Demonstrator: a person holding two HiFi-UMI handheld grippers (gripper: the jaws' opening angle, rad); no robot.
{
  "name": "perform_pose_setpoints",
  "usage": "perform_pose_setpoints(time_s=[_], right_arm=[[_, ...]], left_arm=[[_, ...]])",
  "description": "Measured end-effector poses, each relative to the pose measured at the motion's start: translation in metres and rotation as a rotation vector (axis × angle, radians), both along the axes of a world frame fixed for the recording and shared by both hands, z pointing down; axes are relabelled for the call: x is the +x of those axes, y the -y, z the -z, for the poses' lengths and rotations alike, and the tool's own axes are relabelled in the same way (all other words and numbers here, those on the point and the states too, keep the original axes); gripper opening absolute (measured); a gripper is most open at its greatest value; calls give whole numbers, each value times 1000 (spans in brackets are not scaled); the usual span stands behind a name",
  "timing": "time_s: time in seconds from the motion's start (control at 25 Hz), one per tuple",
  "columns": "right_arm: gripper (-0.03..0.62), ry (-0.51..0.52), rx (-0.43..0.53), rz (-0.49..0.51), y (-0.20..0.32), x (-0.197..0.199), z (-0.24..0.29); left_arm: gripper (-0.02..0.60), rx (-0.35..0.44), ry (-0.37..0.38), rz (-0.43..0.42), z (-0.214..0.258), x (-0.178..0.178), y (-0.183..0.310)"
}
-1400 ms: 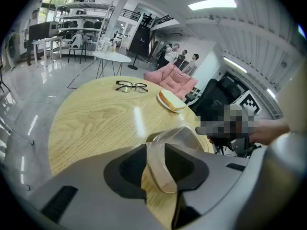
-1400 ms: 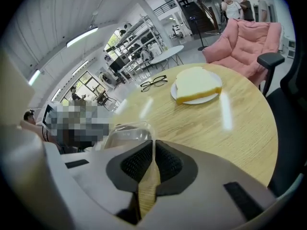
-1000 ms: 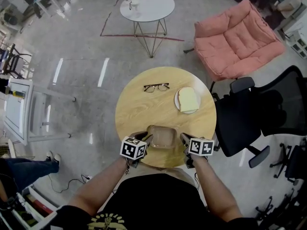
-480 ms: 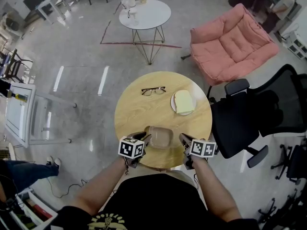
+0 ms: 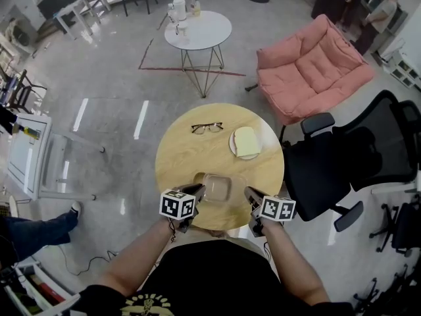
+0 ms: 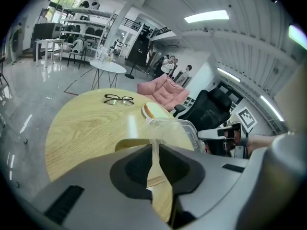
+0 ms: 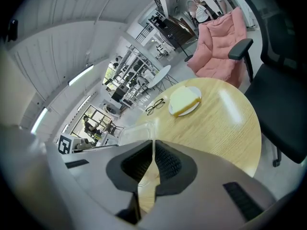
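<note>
- 1 round wooden desk (image 5: 187, 155), used as the reference for every place below.
- 1 clear plastic container (image 5: 217, 187), empty, over the near part of the desk, between the two claws. In the left gripper view it looks raised off the wood, with a shadow under it.
- 2 claws, both on that container:
- left claw (image 5: 198, 190): jaws nearly together, pinching the container's thin left rim, at the desk's near-left edge.
- right claw (image 5: 249, 193): jaws nearly together, clamped on the thin right rim, at the desk's near-right edge.
- 2 marker cubes, one per claw, at the desk's near edge.
- 1 pair of black-framed glasses (image 5: 206, 128), on the far part of the desk, lenses down on the wood, arms folded out.
- 1 white plate (image 5: 233, 147), on the far-right part of the desk, close to the glasses but not touching them.
- 1 slice of pale bread (image 5: 246, 141), lying flat on that plate.
- 1 black office chair (image 5: 342, 153), just right of the desk.
- 1 pink sofa (image 5: 314, 68), on the floor beyond the desk to the far right, well apart from it.
- 1 small white round table (image 5: 204, 33), beyond the desk, well apart, with a few bottles on top; count unclear.
- 2 people (image 5: 383, 10) far beyond the desk, past the sofa.
</note>
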State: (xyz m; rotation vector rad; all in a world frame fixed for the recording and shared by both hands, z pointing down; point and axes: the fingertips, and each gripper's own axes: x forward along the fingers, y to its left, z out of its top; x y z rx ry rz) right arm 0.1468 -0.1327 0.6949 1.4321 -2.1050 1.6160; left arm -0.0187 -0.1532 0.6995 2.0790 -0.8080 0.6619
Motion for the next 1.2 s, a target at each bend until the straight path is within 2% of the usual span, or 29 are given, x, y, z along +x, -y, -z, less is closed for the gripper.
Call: perform_pose_setpoints(time_s=[0.2, 0.44, 0.76, 0.88, 1.2], right_arm=[[31, -21, 49, 22, -6, 1, 20], [31, -77, 134, 68, -8, 2, 47], [29, -138, 254, 147, -14, -3, 83], [29, -164, 307, 160, -16, -3, 100], [29, -211, 423, 158, -16, 3, 148]], left_arm=[[40, 42, 5, 25, 16, 2, -5], [34, 169, 22, 40, 46, 4, -3], [32, 278, 35, 67, 87, 2, -12], [31, 320, 19, 86, 105, 2, -15], [29, 509, 31, 99, 164, 8, -15]])
